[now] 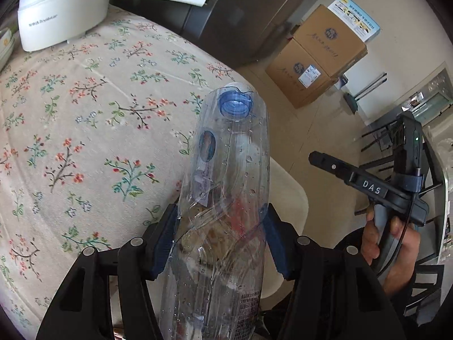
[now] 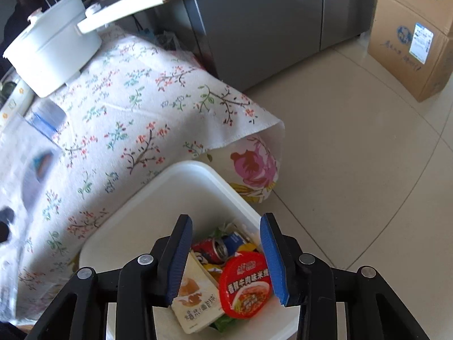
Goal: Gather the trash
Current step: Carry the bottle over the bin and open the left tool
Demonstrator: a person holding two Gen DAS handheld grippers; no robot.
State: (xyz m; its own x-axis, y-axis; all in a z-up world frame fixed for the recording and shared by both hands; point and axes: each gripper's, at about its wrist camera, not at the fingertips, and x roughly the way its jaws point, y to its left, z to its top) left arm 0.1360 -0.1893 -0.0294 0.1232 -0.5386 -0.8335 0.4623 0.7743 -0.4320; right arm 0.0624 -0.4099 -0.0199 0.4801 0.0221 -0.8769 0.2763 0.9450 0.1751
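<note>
Fingers of the left gripper (image 1: 220,235) are pinching the clear plastic bottle (image 1: 226,175) across its crumpled lower body, neck pointing away over the flowered desk (image 1: 85,113). Fingers of the right gripper (image 2: 225,257) are standing spread with nothing between them, hanging above the white bin (image 2: 181,195). To finish well, the bottle probably wants carrying fully over the bin's mouth before the grip is eased, since its wet, thin wall may slip. Only the right wrist view is showing the bin's contents, a red noodle cup lid (image 2: 245,283) and a soda can (image 2: 213,250); only the left is showing the grip itself.
</note>
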